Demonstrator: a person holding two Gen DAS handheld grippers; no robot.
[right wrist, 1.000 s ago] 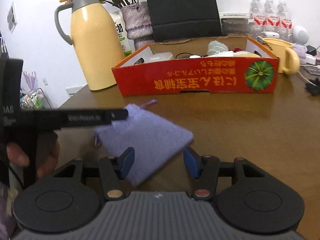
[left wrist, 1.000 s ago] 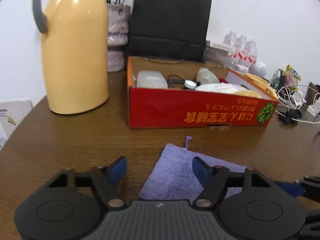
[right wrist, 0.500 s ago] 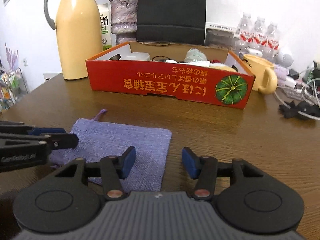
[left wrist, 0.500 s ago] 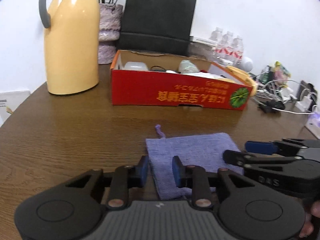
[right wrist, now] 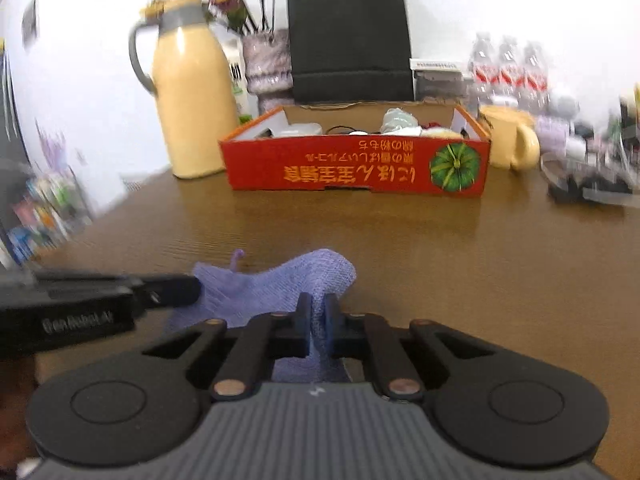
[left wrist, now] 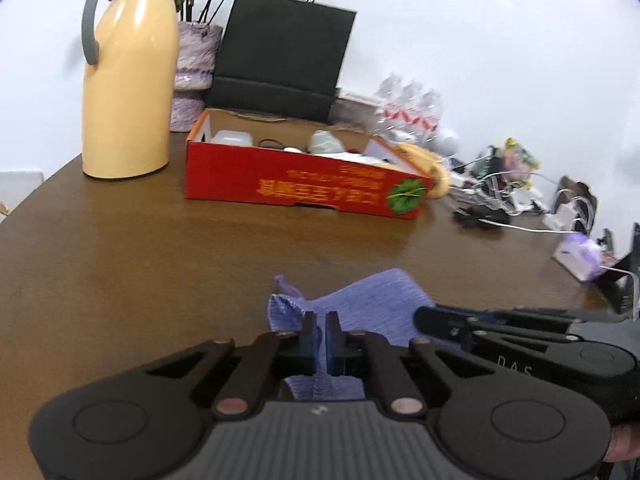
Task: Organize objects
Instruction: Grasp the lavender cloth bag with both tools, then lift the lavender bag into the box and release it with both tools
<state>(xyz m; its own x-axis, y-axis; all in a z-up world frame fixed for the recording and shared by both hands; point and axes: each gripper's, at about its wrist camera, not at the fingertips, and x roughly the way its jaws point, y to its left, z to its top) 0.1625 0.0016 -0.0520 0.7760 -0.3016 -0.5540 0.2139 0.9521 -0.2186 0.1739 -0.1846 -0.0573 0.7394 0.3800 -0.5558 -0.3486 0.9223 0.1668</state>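
A purple cloth drawstring pouch (left wrist: 380, 304) lies on the brown wooden table (left wrist: 160, 264), its near edge lifted and bunched. My left gripper (left wrist: 320, 320) is shut on the pouch's left corner, fabric pinched between the blue pads. In the right wrist view my right gripper (right wrist: 317, 308) is shut on the right part of the pouch (right wrist: 280, 280). Each gripper shows in the other's view: the right gripper (left wrist: 424, 316) at the pouch's right edge, the left gripper (right wrist: 192, 294) at its left edge. A red cardboard box (left wrist: 304, 188) holding several small items stands farther back.
A yellow thermos (left wrist: 128, 92), a vase and a black paper bag (left wrist: 280, 52) stand behind the box. A yellow mug (right wrist: 508, 144), water bottles (right wrist: 508, 68) and tangled cables (left wrist: 500, 200) crowd the far right. Bare tabletop lies between pouch and box.
Both grippers drew back along the table and closed onto the pouch, left first. The pouch, flat before, is now bunched and raised at its near edge.
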